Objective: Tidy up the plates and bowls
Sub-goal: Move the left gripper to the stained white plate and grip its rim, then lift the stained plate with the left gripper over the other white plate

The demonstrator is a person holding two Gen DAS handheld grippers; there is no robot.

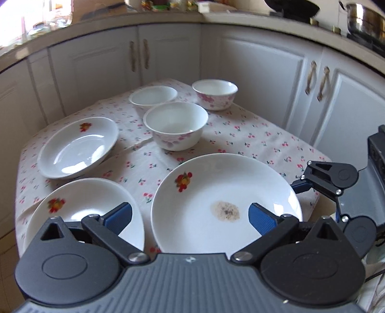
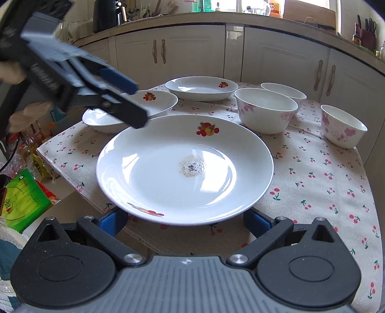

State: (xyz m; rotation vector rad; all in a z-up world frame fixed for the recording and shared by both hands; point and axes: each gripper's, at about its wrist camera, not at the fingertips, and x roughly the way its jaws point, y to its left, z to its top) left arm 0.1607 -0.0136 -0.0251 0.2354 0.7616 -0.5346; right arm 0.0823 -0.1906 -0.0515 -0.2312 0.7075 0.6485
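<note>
A large white plate [image 1: 223,204] [image 2: 185,168] with a fruit print and a brownish stain in its middle lies on the cherry-print tablecloth [image 2: 324,183]. My left gripper [image 1: 190,215] is open and hovers over the plate's near-left edge, between it and a smaller fruit-print plate [image 1: 79,207] [image 2: 156,101]. My right gripper [image 2: 185,222] [image 1: 303,185] is open, its blue pads either side of the large plate's rim. A third plate [image 1: 79,146] [image 2: 202,88] lies further back. Three white bowls stand behind: a large floral one [image 1: 175,125] [image 2: 266,109], a plain one [image 1: 152,96] [image 2: 284,92] and a small floral one [image 1: 215,94] [image 2: 343,125].
White kitchen cabinets [image 1: 259,72] [image 2: 192,53] run close behind the table. Packets, one green [image 2: 21,199], lie on the floor left of the table. A steel pot [image 1: 365,21] sits on the counter.
</note>
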